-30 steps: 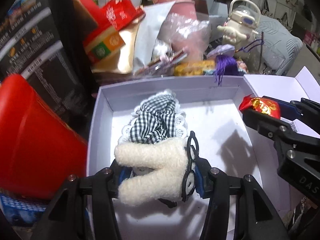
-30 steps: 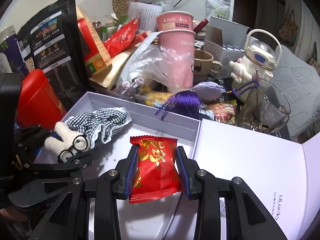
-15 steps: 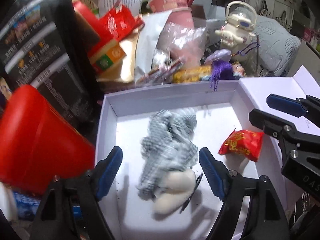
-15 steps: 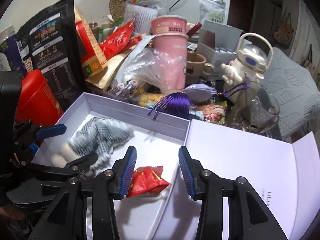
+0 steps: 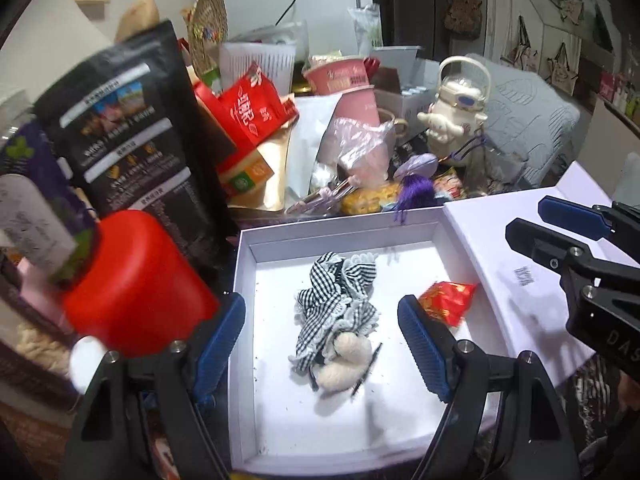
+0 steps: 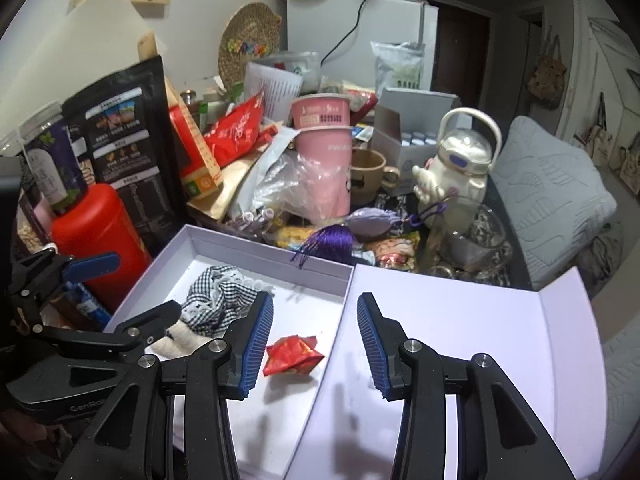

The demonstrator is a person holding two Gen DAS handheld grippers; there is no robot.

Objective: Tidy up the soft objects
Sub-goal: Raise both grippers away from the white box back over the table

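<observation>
Both jaws apart, empty; doll [image 5: 340, 320] limp and light in box [image 5: 240, 280], best pinched at plush body; packet [image 6: 294, 354] probably crinkly, slick.

- Left wrist cam: set above the near-left part of the white box [image 5: 244, 280], aimed fwd and down; box floor seen close, filling lower centre of frame.
- Right wrist cam: set over the box's right wall, near the open lid [image 6: 460, 320], aimed fwd and down.
- Shared: box interior, clutter behind in upper frame; each gripper is seen by the other cam at frame edge.
</observation>
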